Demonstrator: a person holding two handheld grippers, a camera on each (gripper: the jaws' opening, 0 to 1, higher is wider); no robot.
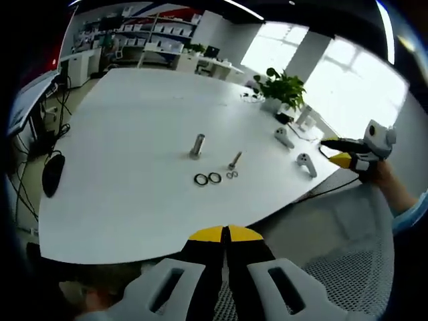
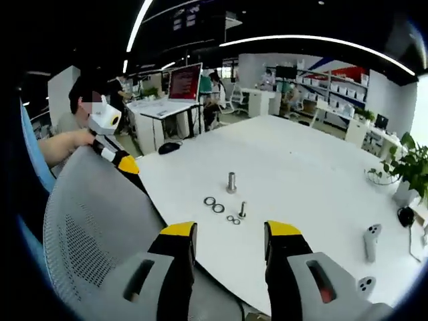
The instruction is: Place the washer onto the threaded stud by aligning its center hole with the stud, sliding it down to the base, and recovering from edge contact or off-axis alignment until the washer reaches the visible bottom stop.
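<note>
A stout metal threaded stud [image 1: 196, 146] [image 2: 231, 182] stands upright mid-table on the white table [image 1: 134, 134] [image 2: 301, 167]. Beside it stands a smaller bolt [image 1: 235, 159] [image 2: 242, 209]. Two dark ring washers [image 1: 208, 178] [image 2: 214, 204] lie flat in front of the stud, and small washers [image 1: 231, 175] [image 2: 231, 219] lie by the bolt. My left gripper [image 1: 226, 234] [image 2: 127, 164] is shut and empty, off the table's near edge. My right gripper [image 2: 231, 234] [image 1: 334, 150] hangs open and empty, well short of the parts.
A grey mesh chair back [image 1: 348, 261] [image 2: 87, 227] stands between the grippers and the table edge. Two grey controllers [image 1: 294, 150] [image 2: 372, 237], a potted plant [image 1: 284, 87] [image 2: 411, 167] and a black mouse [image 1: 53, 170] [image 2: 168, 147] lie around the table.
</note>
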